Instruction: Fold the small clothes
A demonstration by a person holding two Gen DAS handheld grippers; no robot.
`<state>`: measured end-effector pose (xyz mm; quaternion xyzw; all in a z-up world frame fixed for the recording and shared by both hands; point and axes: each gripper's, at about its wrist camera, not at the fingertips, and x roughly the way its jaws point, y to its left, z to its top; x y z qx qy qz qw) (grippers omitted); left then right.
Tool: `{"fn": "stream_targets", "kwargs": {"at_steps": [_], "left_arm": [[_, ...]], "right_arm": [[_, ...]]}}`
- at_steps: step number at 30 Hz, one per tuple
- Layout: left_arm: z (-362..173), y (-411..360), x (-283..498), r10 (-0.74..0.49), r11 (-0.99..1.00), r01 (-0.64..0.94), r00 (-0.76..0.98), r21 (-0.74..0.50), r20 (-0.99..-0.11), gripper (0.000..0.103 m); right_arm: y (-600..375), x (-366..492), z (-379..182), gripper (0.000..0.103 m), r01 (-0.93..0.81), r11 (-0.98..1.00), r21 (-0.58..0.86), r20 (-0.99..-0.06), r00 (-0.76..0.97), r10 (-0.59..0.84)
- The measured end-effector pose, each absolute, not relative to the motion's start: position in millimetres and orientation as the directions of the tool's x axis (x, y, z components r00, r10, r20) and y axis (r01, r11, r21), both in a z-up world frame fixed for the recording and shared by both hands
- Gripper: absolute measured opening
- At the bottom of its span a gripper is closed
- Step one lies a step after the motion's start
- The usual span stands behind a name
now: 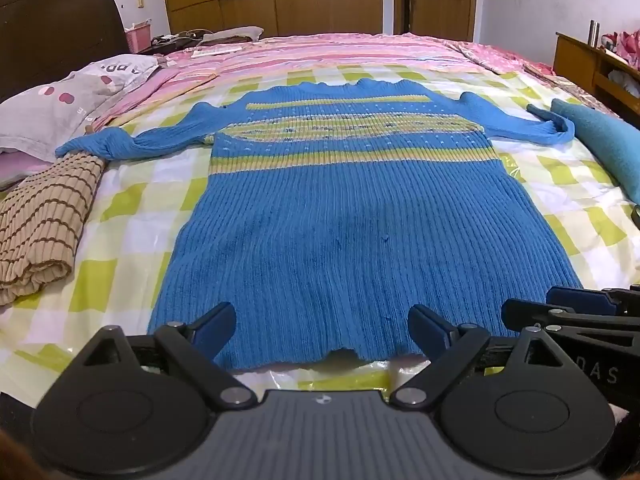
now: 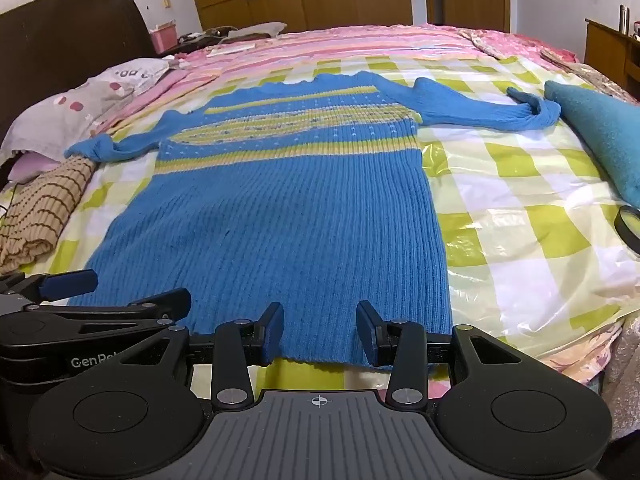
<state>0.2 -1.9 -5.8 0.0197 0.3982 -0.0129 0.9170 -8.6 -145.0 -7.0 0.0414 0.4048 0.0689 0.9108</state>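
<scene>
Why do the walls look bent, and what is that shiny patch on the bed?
Both views: fisheye lenses bow the room's edges and darken the corners. Right wrist view: glare comes off the clear plastic cover beside the blue sweater. Left wrist view: a soft shadow darkens the sweater's middle.

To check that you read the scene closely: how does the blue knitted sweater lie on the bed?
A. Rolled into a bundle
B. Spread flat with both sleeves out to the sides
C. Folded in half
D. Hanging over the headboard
B: the blue sweater lies flat on the checked sheet, both sleeves stretched sideways.
</scene>
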Motion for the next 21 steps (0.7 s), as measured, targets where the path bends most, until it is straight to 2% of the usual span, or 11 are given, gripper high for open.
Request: {"fn": "stream_targets", "kwargs": {"at_steps": [21], "left_arm": [[-6.4,2.3,1.8,-0.031,0.999,0.040,0.667,-0.006,-0.744,0.093]], "right_arm": [[-140.9,-9.3,-6.2,0.040,-0.101,0.989,0.108,-0.730,0.667,0.148]]}}
